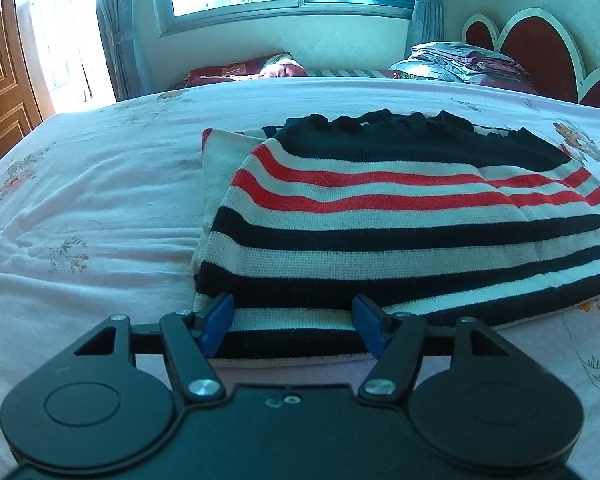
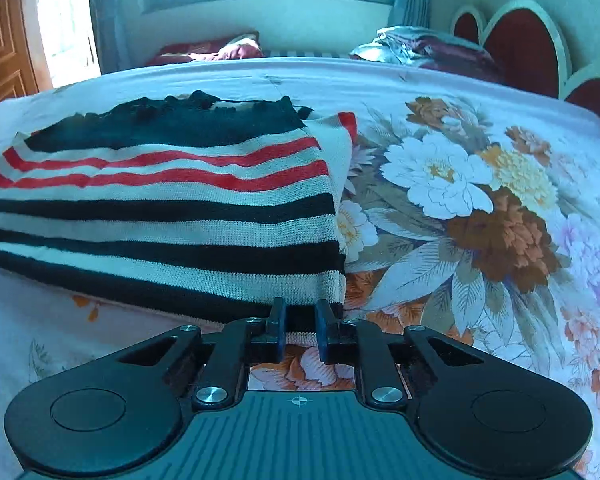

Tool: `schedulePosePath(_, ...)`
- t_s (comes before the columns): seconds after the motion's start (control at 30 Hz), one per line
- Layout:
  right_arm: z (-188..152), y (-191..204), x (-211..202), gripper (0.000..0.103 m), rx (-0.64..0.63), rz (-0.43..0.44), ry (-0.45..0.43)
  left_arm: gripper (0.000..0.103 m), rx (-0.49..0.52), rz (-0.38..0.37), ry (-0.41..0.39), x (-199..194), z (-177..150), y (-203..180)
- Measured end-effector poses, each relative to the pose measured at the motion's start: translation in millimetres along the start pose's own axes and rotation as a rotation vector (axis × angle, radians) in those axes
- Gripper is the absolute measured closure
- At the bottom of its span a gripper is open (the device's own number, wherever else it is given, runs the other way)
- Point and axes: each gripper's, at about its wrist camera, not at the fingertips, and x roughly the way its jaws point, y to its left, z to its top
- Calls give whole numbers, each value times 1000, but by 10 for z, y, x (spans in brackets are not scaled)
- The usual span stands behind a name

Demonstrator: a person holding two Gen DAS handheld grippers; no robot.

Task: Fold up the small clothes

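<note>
Bed point(image 1: 80, 200), one striped sweater point(image 1: 380, 216)

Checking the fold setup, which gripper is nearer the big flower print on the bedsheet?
Right. The right gripper sits at the striped sweater's hem beside the flower print; the left gripper is at the opposite corner.

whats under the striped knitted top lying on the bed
The red, white and black striped knitted top lies on a pale floral bedsheet, which shows all around it. Its own folded layers peek out at the side; whatever else lies beneath is covered.
</note>
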Motion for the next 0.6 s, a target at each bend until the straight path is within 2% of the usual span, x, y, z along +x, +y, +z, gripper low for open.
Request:
schedulePosePath(0.1, 12, 52, -18, 86, -18, -20, 7, 38, -10, 3, 5, 4, 4, -3)
schedulePosePath(0.2, 37, -10, -165, 86, 38, 7, -19, 38, -35, 17, 25, -86, 59, -18)
schedulePosePath(0.27, 19, -68, -347, 85, 90, 37, -66, 22, -92, 20, -24, -314, 55, -1)
schedulePosePath(0.3, 8, -81, -450, 79, 107, 43, -92, 12, -143, 15, -51, -420, 24, 28)
schedulePosePath(0.33, -11, -90, -531, 72, 118, 46, -113, 13, -207, -7, -59, -491, -15, 80)
schedulePosePath(0.37, -30, -92, -596, 54, 126, 51, -125, 13, -274, -38, -52, -533, -62, 142)
schedulePosePath(0.4, -51, -90, -641, 48, 130, 64, -130, 16, -341, -69, -36, -548, -119, 202)
schedulePosePath(0.43, -75, -77, -681, 48, 129, 81, -139, 28, -427, -115, -5, -537, -193, 283)
schedulePosePath(0.5, -116, -40, -742, 49, 131, 126, -154, 44, -584, -214, 40, -481, -355, 413)
schedulePosePath(0.53, -139, -9, -768, 55, 135, 148, -159, 46, -663, -241, 56, -445, -443, 465)
schedulePosePath(0.57, -155, 23, -780, 73, 135, 168, -162, 46, -719, -252, 54, -424, -515, 506)
schedulePosePath(0.6, -160, 58, -778, 86, 131, 179, -157, 45, -758, -263, 36, -416, -564, 537)
